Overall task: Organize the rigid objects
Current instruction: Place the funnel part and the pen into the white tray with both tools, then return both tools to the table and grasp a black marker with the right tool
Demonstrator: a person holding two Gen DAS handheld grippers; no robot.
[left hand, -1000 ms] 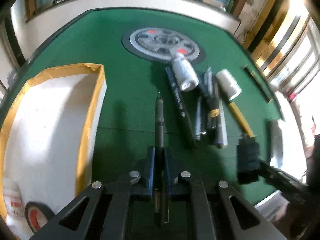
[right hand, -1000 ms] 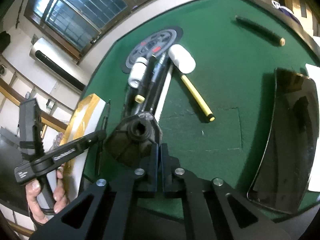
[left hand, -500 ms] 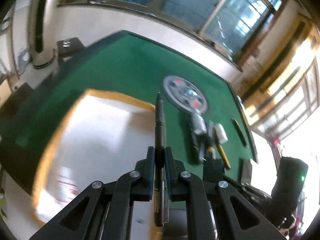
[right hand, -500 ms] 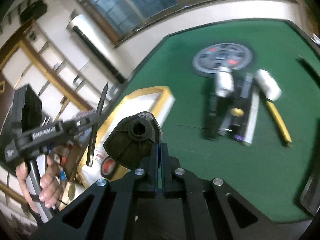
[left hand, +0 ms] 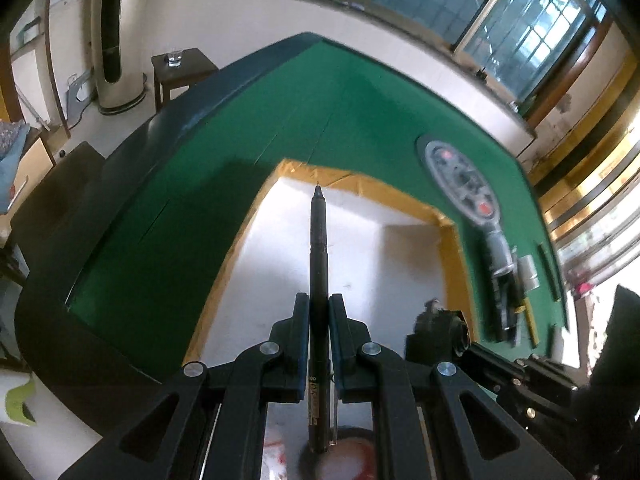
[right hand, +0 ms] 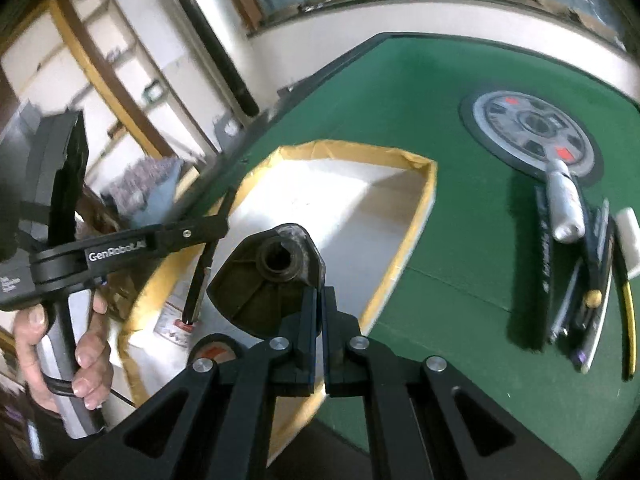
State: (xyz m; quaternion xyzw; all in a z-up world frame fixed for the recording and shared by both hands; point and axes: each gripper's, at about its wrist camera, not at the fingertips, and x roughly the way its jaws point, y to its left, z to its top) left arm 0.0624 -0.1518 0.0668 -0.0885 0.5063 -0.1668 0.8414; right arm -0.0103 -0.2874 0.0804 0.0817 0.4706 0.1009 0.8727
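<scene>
Left tongs (left hand: pixel 319 312) clamp a black pen (left hand: pixel 319 248); only the right view shows right tongs (right hand: pixel 320 312) pinching a dark funnel-shaped part (right hand: pixel 268 276)

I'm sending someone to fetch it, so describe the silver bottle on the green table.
On the green table, find the round grey disc. The silver bottle lies with its neck on the disc's near edge, atop a pile of dark pens: the only fat, shiny metallic thing there.

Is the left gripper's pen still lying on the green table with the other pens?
No, the black pen is clamped in the left gripper and held over the white box, apart from the pile.
</scene>
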